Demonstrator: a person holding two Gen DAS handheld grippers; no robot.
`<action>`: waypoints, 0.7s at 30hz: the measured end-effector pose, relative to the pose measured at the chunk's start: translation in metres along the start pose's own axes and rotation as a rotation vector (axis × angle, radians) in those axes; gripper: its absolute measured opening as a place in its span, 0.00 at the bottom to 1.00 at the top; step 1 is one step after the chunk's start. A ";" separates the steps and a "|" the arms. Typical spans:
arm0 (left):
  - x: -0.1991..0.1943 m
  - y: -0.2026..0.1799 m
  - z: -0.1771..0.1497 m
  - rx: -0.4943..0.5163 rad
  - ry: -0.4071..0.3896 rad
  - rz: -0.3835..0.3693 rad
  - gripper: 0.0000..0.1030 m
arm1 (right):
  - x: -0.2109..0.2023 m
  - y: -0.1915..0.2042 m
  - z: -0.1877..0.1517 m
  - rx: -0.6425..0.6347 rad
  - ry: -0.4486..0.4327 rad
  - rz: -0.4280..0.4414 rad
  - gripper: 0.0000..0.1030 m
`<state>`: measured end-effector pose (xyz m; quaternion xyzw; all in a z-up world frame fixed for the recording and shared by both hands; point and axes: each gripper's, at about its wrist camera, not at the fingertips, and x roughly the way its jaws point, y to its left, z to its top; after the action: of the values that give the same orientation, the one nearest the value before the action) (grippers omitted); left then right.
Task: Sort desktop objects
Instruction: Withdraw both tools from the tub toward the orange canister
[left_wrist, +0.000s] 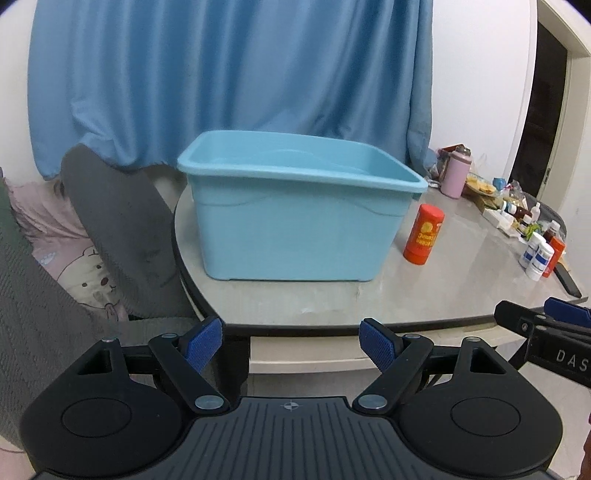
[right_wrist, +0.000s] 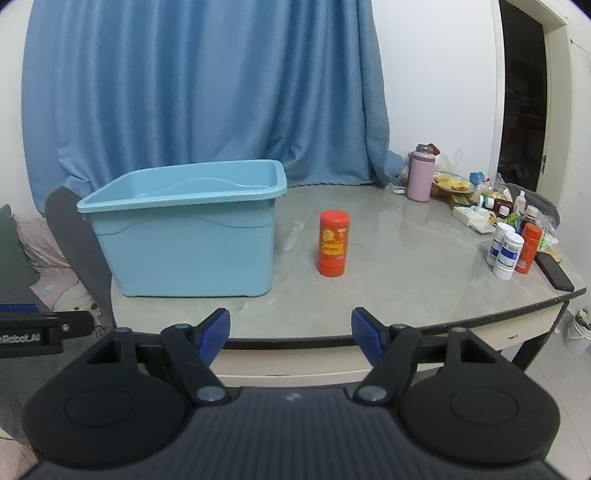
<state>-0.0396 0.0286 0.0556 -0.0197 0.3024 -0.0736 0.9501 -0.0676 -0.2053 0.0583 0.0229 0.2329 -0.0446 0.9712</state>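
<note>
both grippers hang just off the near edge of the tabletop (right_wrist: 388, 295), the right gripper (right_wrist: 290, 332) and the left gripper (left_wrist: 290, 345) alike with jaws spread wide and nothing between them. an orange bottle (right_wrist: 333, 242) stands upright on the bare middle of the tabletop, just beside the light blue bin (right_wrist: 184, 236) but apart from it: a short round bottle with a yellow label and a flat cap. what lies inside the bin cannot be seen from either view. at the far right more bottles (right_wrist: 511, 251) and clutter stand grouped by a pink flask (right_wrist: 420, 177). this would fit sorting with the orange bottle yet to go in, or a bin already emptied onto the tabletop.
</note>
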 end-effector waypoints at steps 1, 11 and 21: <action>0.001 0.001 -0.002 0.000 0.003 0.003 0.81 | 0.001 -0.001 -0.001 0.001 0.003 -0.002 0.70; 0.027 -0.002 -0.001 -0.030 0.012 0.012 0.81 | 0.022 -0.018 0.000 -0.001 0.011 -0.007 0.70; 0.077 -0.032 0.021 -0.036 0.019 0.035 0.81 | 0.077 -0.045 0.018 0.014 0.021 0.011 0.70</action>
<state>0.0302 -0.0143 0.0315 -0.0309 0.3129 -0.0517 0.9479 0.0040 -0.2573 0.0379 0.0313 0.2428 -0.0404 0.9687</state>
